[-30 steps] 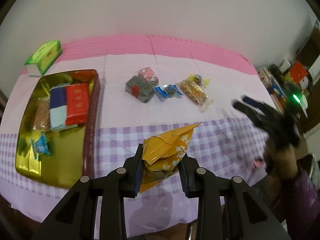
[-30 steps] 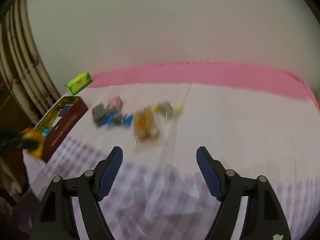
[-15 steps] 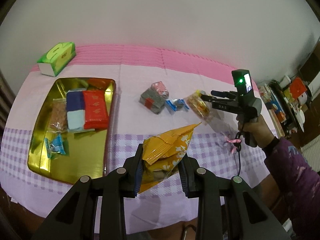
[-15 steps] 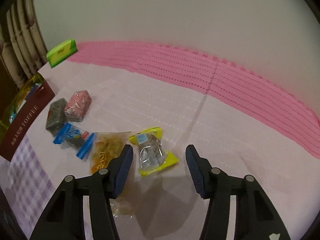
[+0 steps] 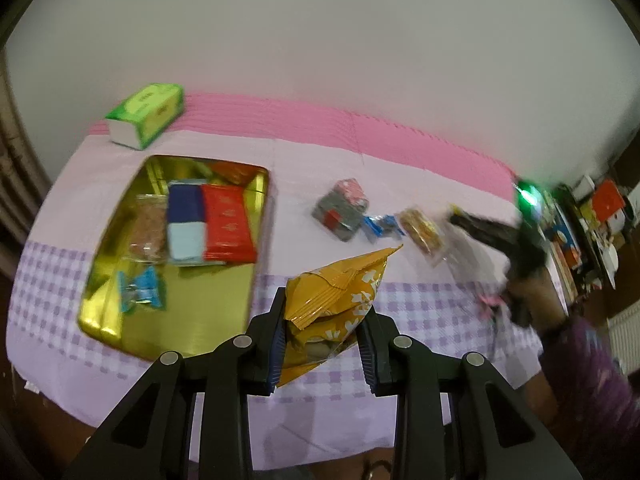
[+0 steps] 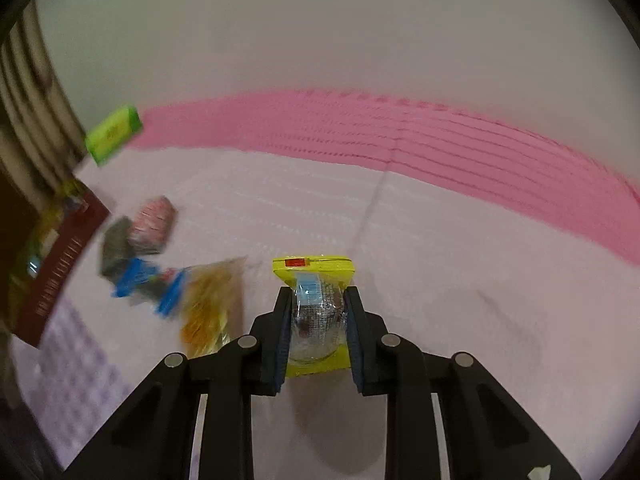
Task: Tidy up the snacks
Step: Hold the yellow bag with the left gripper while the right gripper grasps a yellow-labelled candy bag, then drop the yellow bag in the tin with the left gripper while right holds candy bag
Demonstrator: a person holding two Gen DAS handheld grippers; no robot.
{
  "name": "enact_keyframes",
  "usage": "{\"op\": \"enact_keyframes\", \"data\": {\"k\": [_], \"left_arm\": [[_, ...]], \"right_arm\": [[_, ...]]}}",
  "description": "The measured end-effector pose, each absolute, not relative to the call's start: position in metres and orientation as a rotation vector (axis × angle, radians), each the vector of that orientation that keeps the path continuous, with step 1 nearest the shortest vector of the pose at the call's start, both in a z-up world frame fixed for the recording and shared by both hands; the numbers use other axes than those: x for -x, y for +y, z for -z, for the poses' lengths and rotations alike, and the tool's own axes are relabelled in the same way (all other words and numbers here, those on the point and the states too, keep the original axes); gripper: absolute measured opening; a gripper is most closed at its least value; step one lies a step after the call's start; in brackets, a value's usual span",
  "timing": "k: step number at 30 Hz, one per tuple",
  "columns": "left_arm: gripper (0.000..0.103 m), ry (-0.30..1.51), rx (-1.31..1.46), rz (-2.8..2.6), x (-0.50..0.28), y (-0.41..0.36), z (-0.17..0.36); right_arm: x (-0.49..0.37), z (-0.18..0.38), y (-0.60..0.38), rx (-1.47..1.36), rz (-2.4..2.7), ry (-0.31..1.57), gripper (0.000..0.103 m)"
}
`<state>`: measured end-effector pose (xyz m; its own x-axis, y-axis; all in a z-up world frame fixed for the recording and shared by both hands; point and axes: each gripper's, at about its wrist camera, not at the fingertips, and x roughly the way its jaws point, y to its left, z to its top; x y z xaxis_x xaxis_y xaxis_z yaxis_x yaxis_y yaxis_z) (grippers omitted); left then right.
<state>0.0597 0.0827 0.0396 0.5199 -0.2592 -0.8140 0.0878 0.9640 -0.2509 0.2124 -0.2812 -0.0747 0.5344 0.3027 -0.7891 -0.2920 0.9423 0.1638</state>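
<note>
My left gripper (image 5: 322, 320) is shut on an orange-yellow snack bag (image 5: 340, 288), held in the air over the table's near edge, just right of the gold tray (image 5: 200, 320). The tray holds a red packet (image 5: 228, 228), a blue-and-white packet (image 5: 185, 220), a clear brownish packet (image 5: 148, 228) and a blue candy (image 5: 140, 290). My right gripper (image 6: 316, 300) has its jaws closing, with both pads pressing the sides of a yellow-edged clear snack packet (image 6: 314, 272) on the pink cloth. In the left wrist view that gripper (image 5: 456, 216) is a dark blur at the right.
Left of the right gripper lie a clear bag of golden snacks (image 6: 208, 304), a blue candy (image 6: 148, 280), a grey pack (image 6: 116, 248) and a pink pack (image 6: 154, 226). A green tissue box (image 5: 146, 114) stands at the back left. A person's hand (image 5: 528, 292) holds the right gripper.
My right gripper came down over the yellow-edged packet and closed from wide open onto it. My left gripper rose a little with the orange-yellow bag still in it.
</note>
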Motion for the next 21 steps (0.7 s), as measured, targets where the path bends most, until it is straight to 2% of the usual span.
{"op": "enact_keyframes", "data": {"k": [8,21], "left_arm": [[0.032,0.990,0.183,0.104,-0.056,0.127,-0.041],[0.032,1.015,0.101,0.034,-0.087,0.151,-0.002]], "right_arm": [[-0.112,0.077,-0.321,-0.103,-0.229,0.917,0.022],[-0.042,0.067,-0.317,-0.165,-0.235,0.896,0.022]]}}
